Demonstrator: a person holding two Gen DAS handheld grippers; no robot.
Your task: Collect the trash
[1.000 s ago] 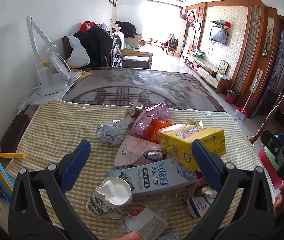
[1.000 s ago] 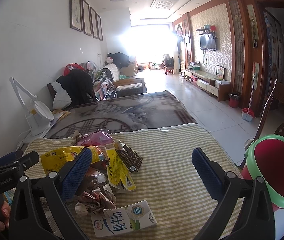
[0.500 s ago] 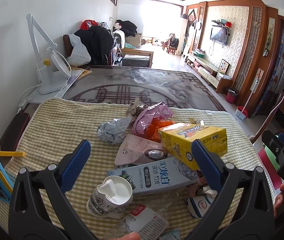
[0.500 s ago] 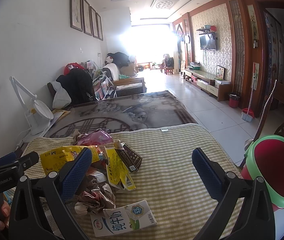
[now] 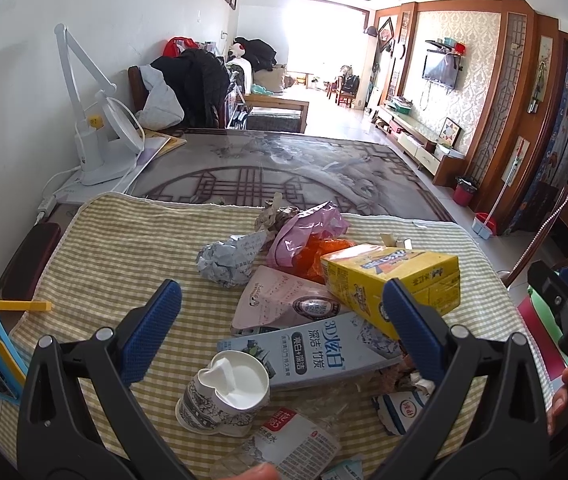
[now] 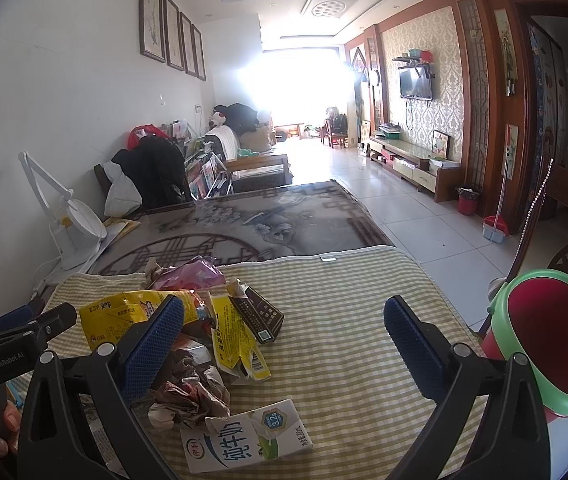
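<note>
Left wrist: the left gripper hangs with jaws spread, empty, over trash heaped mid-tabletop. The paper cup near the front edge looks light and crushable; pinch its rim.

Right wrist: the right gripper gapes empty; the milk carton lies flat at the front edge, thin, so grab an edge.

Trash heap on cloth. Cup nearest; toothpaste box behind it; yellow carton right of that, crumpled paper left. Bin off cloth's right edge; lamp behind left.
</note>
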